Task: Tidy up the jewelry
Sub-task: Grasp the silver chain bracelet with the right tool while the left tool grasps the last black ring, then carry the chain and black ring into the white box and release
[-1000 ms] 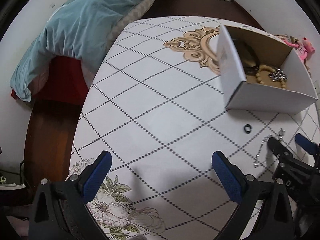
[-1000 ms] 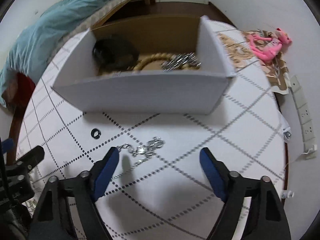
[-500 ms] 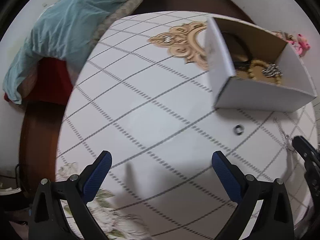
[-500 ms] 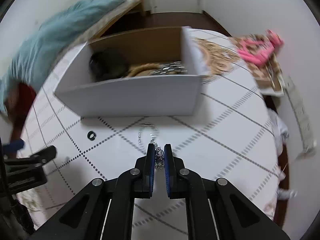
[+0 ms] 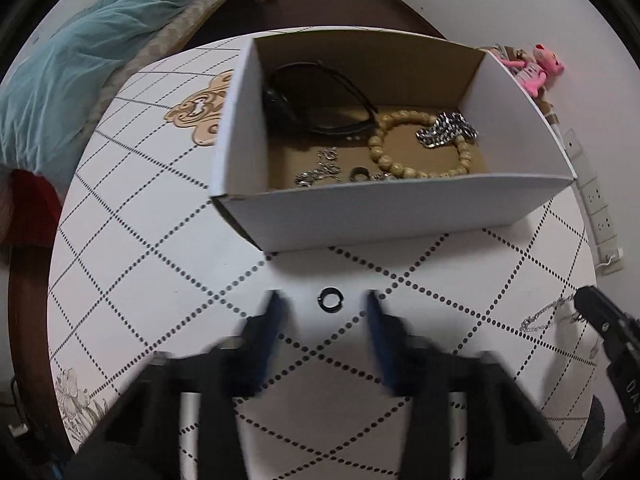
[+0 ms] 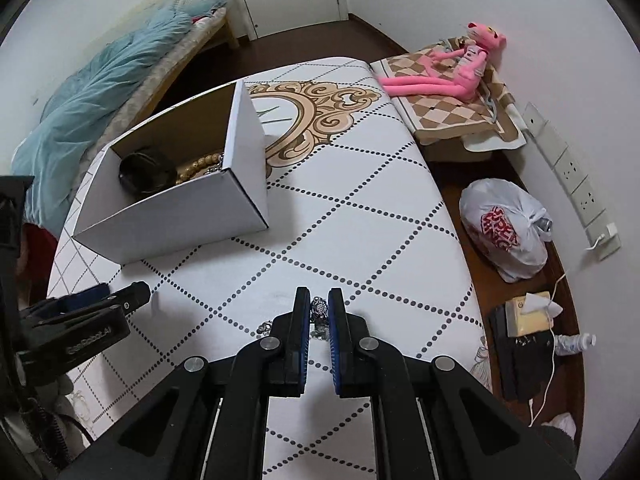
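The right gripper clenches the chain at lower centre, ready for the box. The left gripper, released, straddles the ring to pinch it.

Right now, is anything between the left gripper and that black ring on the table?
Nothing visible. The ring lies on bare tablecloth just ahead of the left gripper, about centered between its open fingers. The box stands beyond it.

White lettering on the left gripper body reads roughly "GenRobot.AI" — blurred. At three o'clock, a white plastic bag carries a red logo, apparently "SUPER WINGS" — creased, so uncertain.
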`<state>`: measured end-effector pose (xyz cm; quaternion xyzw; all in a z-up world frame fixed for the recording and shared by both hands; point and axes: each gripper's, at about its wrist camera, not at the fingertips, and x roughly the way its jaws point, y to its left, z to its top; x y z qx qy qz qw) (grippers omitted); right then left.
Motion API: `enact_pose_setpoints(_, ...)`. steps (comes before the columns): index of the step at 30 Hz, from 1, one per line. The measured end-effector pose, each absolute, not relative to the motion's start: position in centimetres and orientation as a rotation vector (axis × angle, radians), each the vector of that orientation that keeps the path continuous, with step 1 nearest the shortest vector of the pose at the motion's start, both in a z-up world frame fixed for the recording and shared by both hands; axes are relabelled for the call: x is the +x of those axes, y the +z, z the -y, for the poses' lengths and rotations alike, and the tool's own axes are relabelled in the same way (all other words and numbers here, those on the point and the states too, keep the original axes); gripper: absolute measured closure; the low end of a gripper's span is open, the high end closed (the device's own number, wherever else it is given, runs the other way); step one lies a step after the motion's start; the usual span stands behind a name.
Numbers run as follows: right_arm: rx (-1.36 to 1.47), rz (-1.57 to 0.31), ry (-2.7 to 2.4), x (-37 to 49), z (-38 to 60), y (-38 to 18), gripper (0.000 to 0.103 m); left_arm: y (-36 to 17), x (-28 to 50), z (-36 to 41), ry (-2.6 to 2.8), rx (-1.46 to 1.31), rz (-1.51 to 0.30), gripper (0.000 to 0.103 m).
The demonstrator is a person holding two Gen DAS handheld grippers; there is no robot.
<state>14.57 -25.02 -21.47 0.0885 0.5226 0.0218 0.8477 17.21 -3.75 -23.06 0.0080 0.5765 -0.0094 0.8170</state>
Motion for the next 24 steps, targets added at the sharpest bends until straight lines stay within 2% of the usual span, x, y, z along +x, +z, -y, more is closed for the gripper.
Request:
enact_pose_setpoints(2,0.185,-1.097,0.045,14.6,25.0,-21.3,0.094,-23.2,17.3,3.6,-0.022,0.021,-1.220,0.082)
enact_pose_setpoints(3,0.188,-1.093,0.046,14.7,25.1,-21.2,0.094,-23.2,17.2,3.7,-0.025,0.022,-1.210,0.090)
enact_pose_setpoints(4,0.187,-1.091,0.045,14.6,25.1,-21.1,0.094,-23.3,17.4,3.6,-0.027,0.023,-1.207,0.093)
enact_pose_setpoints(12,0.211,-1.050,0.078,14.0,25.3,-18.6,0.094,-20.9,16.4,3.6,-0.051,0.026,-1.136,0.093)
enact_pose_setpoints(24,0.225,-0.882,0.205,15.8,24.2,-7.8,0.094,-10.9,17.1,2.6,-0.133,-0.027,-0.960,0.093)
